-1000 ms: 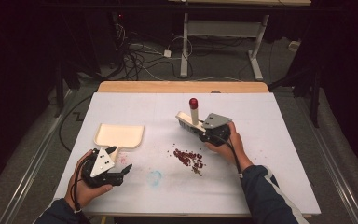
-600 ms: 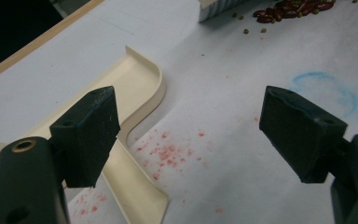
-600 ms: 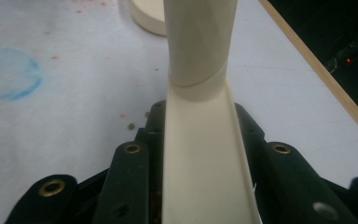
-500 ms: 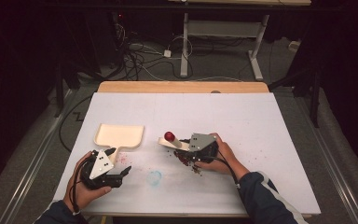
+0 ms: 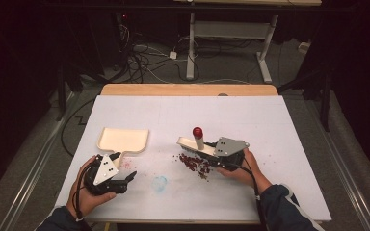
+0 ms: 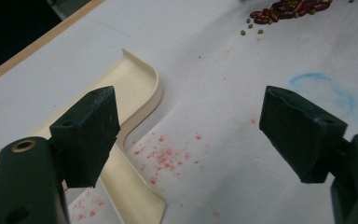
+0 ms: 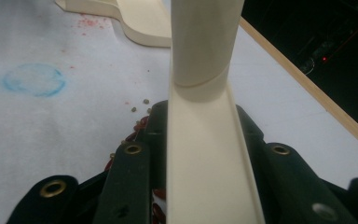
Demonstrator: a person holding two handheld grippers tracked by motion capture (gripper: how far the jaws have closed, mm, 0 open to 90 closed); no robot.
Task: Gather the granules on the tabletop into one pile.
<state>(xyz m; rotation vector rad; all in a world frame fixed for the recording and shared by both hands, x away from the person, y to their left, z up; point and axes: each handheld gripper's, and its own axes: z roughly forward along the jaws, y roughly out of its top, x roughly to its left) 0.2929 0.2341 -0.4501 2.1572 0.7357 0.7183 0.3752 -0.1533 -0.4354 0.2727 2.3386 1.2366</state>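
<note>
Nearest to me, my left tool (image 5: pixel 120 178) rests low on the white desk (image 5: pixel 289 144), its pads (image 6: pixel 91 133) spread wide with nothing between them, just beside the handle of the cream dustpan (image 5: pixel 124 139). A faint blue ring (image 5: pixel 159 183) marks the paper between my hands. My right tool (image 5: pixel 207 155) is clamped on the flat cream back of a small brush (image 5: pixel 192 143), whose red-tipped handle (image 5: pixel 197 131) stands up from it. A little farther out, the brush sits right at the pile of dark red beans (image 5: pixel 195 163), with small green beans scattered at its edge.

As I judge it, a hard or fast sweep could send beans rolling past the dustpan. The pan is not held, so the brush could shove it away, and the thin brush back could twist in my grip.
</note>
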